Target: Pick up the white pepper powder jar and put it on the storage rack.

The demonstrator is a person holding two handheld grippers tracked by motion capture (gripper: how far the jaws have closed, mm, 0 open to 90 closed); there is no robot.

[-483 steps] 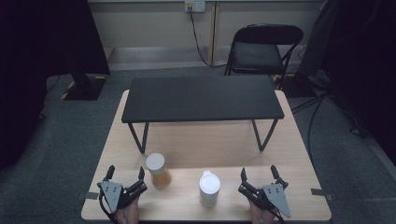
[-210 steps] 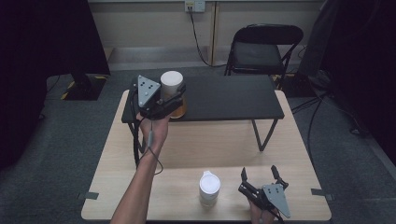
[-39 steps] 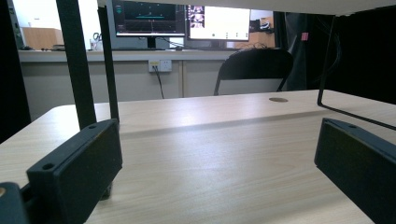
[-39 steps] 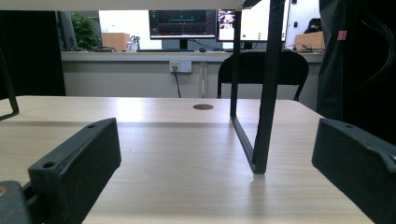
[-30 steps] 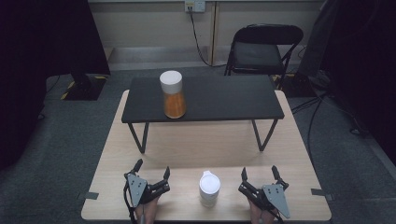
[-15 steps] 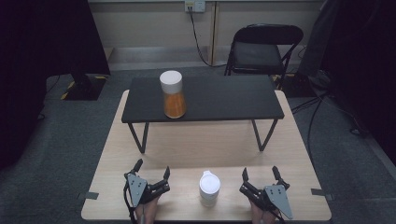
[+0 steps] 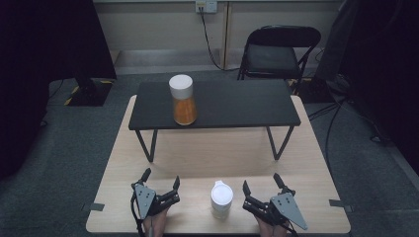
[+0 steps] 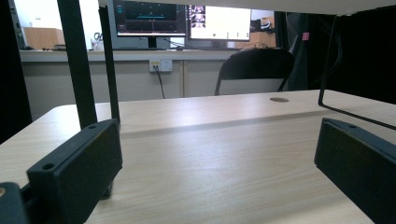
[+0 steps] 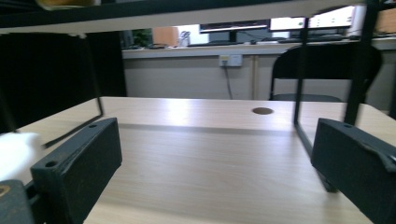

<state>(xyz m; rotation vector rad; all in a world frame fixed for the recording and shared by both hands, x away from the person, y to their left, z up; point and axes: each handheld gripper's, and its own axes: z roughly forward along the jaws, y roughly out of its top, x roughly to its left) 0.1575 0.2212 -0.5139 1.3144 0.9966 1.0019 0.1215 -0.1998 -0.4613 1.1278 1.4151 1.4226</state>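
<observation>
While both grippers are rested low at the near edge of the wooden table [image 7: 197, 163], neither is closed on anything. The left gripper [image 7: 159, 183] is seen in the high view with its jaws spread apart and empty, held by a hand whose forearm enters from the bottom edge. In the left gripper view the same two black jaws are shown wide apart, with bare tabletop [image 8: 224, 158] between them. The right gripper [image 7: 262, 185] is likewise released, its jaws parted and nothing gripped; in the right gripper view the gap between them is occupied by plain wood.

Between the two grippers, a white-lidded container [image 7: 221, 199] is stood upright on the table, just beside the right gripper's nearer jaw and apart from the left gripper. A pale blurred shape [image 9: 16, 147] at the left margin of the right gripper view is taken to be this container.

Farther out, a black raised shelf [image 7: 232, 103] on thin metal legs is set across the far half of the table. On its left part an orange-filled jar [image 7: 183, 101] with a white cap is placed upright, well apart from both grippers. Beyond the table, a black folding chair [image 7: 276, 54] and a wall socket [image 7: 206, 6] with a trailing cable are visible.
</observation>
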